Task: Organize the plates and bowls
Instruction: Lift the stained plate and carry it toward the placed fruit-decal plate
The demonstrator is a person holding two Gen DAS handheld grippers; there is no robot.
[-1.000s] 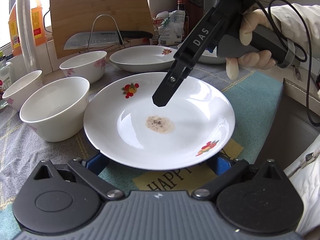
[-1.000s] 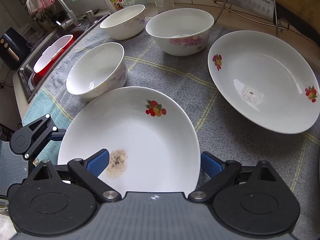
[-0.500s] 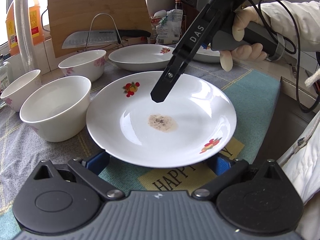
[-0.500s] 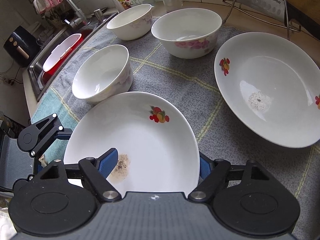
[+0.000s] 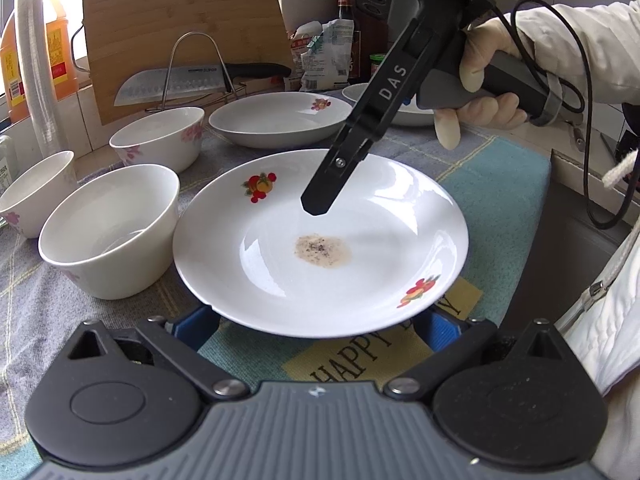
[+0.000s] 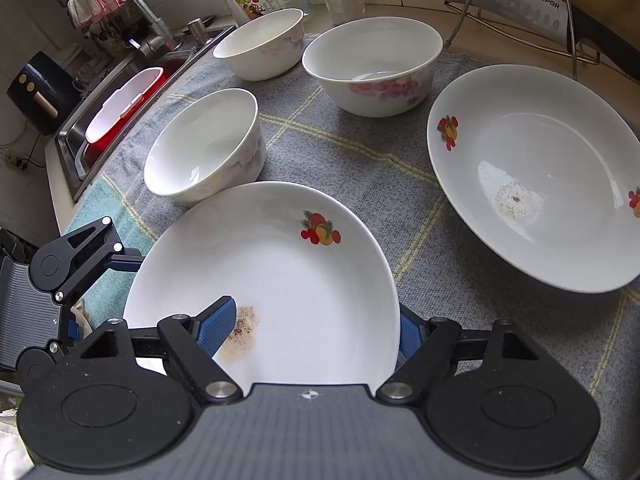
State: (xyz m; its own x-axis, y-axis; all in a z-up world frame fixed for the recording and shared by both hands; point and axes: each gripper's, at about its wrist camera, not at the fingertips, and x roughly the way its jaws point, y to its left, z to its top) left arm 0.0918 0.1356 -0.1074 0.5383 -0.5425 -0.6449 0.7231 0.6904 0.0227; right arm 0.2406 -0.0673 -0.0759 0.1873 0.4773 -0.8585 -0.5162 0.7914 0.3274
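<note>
Your right gripper (image 6: 310, 330) has the plate (image 6: 280, 272) by its near edge: one blue pad (image 6: 216, 322) lies on the inner face beside the brown stain (image 6: 242, 334), the other sits behind the rim on the right, so the jaws stand about half closed with the rim between them. Seen from your left wrist, that same gripper comes down over the plate with its finger (image 5: 324, 196) above the middle.

Your left gripper (image 5: 316, 326) has its jaws spread wide. Both blue pads are tucked under the plate's near rim, one at each side; you can't tell whether they press on it.

Ahead of the right jaws to the left sits a bowl (image 6: 204, 146), just beside the plate. Two more bowls (image 6: 374, 66) stand farther ahead, and a second plate (image 6: 532, 176) lies ahead to the right, well apart.
</note>
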